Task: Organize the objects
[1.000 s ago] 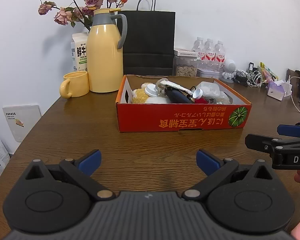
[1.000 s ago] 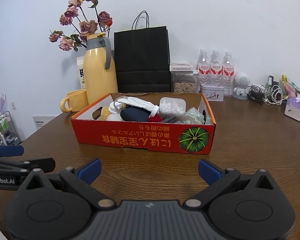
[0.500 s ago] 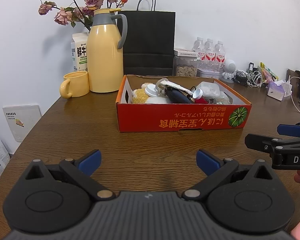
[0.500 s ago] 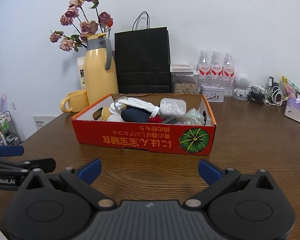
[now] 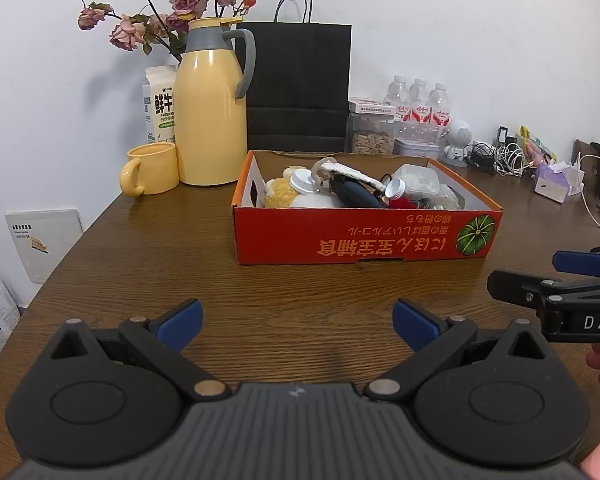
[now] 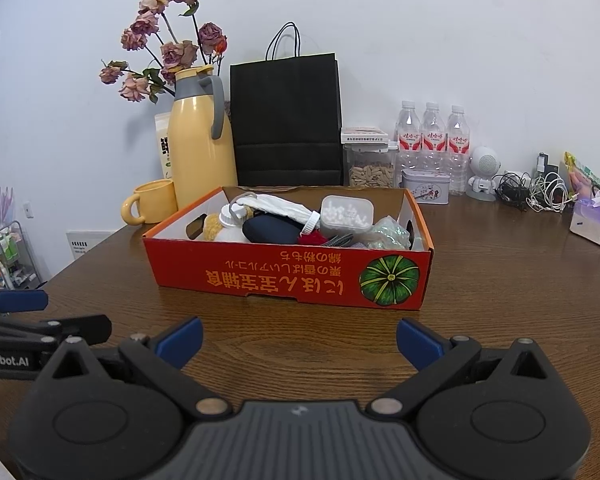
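A red cardboard box (image 5: 364,240) (image 6: 284,276) with a pumpkin print stands on the brown wooden table. It holds several items: a white bottle (image 5: 312,196), a dark blue case (image 6: 276,229), a clear lidded tub (image 6: 346,213) and a white cloth (image 6: 278,204). My left gripper (image 5: 296,324) is open and empty, low over the table in front of the box. My right gripper (image 6: 298,338) is open and empty too, beside it to the right; it also shows in the left wrist view (image 5: 556,276).
A yellow thermos jug (image 5: 212,108), a yellow mug (image 5: 150,169), a milk carton (image 5: 160,108) and dried roses stand back left. A black paper bag (image 5: 298,88), a seed jar, water bottles (image 6: 432,140), a tin, a small white robot figure and cables line the wall.
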### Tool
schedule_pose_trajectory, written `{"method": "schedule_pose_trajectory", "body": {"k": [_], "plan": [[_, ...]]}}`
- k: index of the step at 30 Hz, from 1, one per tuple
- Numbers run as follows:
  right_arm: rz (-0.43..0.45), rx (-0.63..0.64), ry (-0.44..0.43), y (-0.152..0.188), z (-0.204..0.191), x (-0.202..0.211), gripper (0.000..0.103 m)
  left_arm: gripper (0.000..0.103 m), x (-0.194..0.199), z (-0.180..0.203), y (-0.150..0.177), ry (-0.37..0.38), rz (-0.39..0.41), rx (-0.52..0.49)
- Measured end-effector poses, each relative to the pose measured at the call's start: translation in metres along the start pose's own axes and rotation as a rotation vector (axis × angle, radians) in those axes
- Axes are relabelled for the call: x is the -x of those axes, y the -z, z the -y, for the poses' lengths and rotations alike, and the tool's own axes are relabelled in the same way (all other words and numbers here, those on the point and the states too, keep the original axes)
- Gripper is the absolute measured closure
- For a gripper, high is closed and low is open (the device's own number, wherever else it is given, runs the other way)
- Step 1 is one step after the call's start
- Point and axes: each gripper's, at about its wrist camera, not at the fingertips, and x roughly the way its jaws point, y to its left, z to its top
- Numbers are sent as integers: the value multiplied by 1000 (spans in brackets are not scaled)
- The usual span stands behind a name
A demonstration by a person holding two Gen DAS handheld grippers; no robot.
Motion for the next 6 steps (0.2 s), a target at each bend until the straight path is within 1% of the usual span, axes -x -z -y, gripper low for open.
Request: {"method": "schedule_pose_trajectory", "body": {"k": [3,6], "plan": [[0,0,0,0,0,0,0,0,1,-1,0,-19,1,6],[0,0,0,0,0,0,0,0,2,-1,0,-11,9,5]]}}
